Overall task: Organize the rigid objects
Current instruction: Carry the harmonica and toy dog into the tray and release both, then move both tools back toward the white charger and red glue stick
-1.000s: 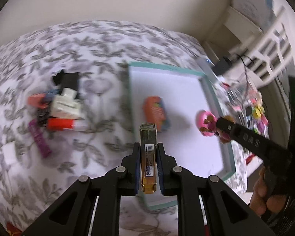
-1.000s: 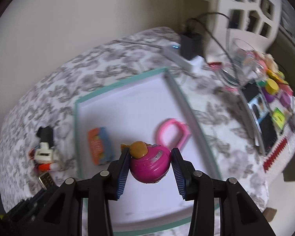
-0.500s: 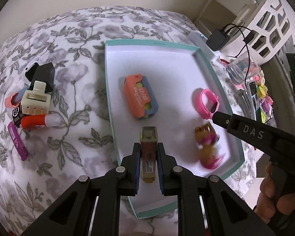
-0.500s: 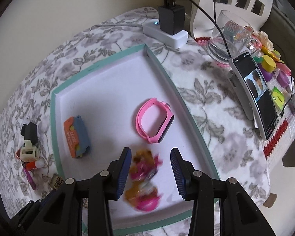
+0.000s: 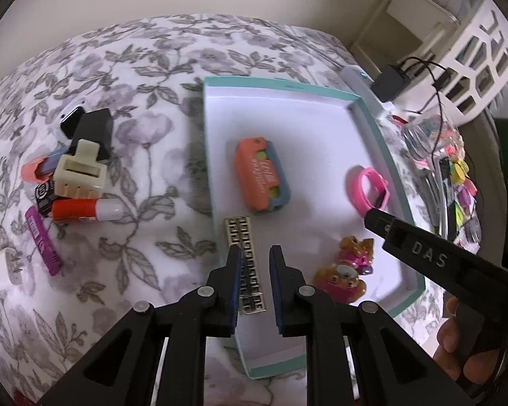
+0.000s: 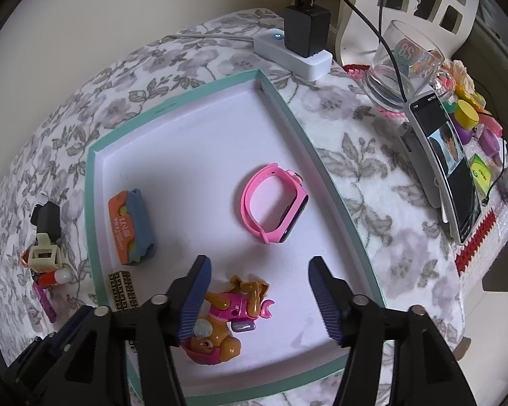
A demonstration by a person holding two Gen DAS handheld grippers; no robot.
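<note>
Floral cloth (image 5: 145, 155), teal tray (image 6: 288, 115) – both jaws opening, patterned bar (image 5: 245, 264), toy pup (image 6: 227, 318) lying loose between them.

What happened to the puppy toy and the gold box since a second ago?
The right gripper let go of the puppy toy; it now lies in the tray and the jaws are opening. The left gripper lowered the gold box flat onto the tray, jaws opening around it. The pink watch and orange case stayed put.
</note>
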